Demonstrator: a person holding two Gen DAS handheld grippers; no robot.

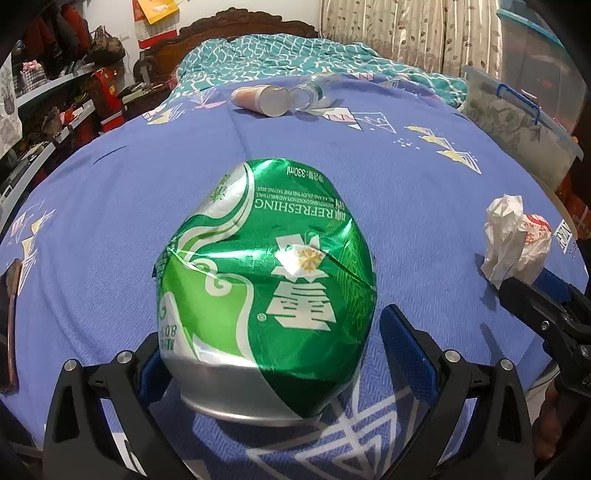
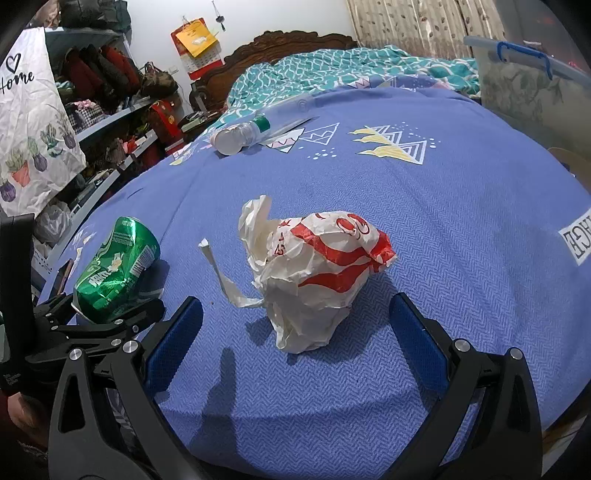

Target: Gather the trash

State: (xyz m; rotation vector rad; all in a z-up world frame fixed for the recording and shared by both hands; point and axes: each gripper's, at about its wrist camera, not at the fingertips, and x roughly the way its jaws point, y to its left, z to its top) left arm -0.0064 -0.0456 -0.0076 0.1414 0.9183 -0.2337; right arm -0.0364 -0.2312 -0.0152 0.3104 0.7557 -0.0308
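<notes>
Fingers first: our left gripper (image 1: 271, 354) has its blue pads spread wide around the crushed green can (image 1: 266, 291), which lies on its side on the blue bedspread (image 1: 406, 206). The left pad sits right against the can's dented flank; the right pad (image 1: 406, 354) stands just clear of it, so nothing is clamped yet. In the right wrist view we see that same can (image 2: 114, 269) at the left, nosed in between the left gripper's black arms.

Over on our right gripper (image 2: 295, 347), the jaws gape just as wide, and the crumpled white-and-red paper wrapper (image 2: 317, 273) sits on the bedspread (image 2: 461, 229) between and just ahead of the pads, touching neither. A twisted white tail of it trails off to the left. From the left wrist view that wrapper (image 1: 515, 236) shows at the far right, just beyond the right gripper's tip.

Further up the bed, we spot a tube-shaped container (image 1: 260, 99) lying on its side with a clear plastic bottle (image 1: 308, 94) just beside it. Behind them, a rumpled teal quilt (image 1: 280, 59) is heaped against the carved wooden headboard (image 1: 240, 22). Cluttered shelves (image 2: 110, 110) run along the left, a clear storage bin (image 1: 517, 122) on the right.
</notes>
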